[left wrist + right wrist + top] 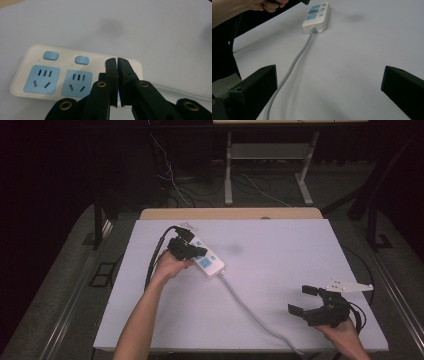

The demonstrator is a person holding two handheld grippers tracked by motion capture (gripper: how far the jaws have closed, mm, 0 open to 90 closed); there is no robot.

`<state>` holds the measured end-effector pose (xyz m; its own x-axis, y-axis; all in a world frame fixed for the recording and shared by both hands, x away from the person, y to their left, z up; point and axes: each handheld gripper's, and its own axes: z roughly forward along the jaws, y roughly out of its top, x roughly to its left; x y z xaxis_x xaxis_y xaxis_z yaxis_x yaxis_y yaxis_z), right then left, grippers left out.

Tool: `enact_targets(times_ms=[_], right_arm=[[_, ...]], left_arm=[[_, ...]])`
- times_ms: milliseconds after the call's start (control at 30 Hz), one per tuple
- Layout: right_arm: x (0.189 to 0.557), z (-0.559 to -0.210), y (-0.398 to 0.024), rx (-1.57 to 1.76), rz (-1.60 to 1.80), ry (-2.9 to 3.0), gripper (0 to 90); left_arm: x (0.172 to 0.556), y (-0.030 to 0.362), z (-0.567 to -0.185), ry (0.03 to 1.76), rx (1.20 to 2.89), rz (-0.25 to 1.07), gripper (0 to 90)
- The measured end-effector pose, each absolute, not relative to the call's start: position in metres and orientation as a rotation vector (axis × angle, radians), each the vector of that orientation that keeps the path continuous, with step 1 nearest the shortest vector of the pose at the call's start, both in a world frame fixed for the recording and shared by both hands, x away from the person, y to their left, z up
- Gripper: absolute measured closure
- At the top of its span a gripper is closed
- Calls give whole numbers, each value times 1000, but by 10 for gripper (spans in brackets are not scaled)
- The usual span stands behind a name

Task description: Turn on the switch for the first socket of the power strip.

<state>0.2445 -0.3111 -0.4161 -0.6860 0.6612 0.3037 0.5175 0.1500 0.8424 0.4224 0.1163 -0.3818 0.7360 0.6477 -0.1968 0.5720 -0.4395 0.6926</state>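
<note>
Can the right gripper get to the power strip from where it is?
Probably yes. The right gripper has its jaws wide open, and bare white table lies between it and the power strip. The grey cord runs alongside, and the left gripper hovers over the strip.

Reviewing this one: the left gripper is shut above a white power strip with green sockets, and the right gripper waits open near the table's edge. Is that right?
Not quite: the sockets are blue, not green, as the left gripper view shows. The rest stands: the left gripper is shut above the white power strip, and the right gripper waits open near the table's edge.
</note>
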Motion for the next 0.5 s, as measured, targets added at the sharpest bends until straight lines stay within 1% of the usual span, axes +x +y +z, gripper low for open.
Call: enact_targets(times_ms=[333,500], right_arm=[[245,-416,-311,1173,1579,2276,1],[245,-416,-310,1172,1580,2280,1]], left_arm=[[398,134,-372,918,2098,147,778],[385,141,-367,917,2067,158,709]])
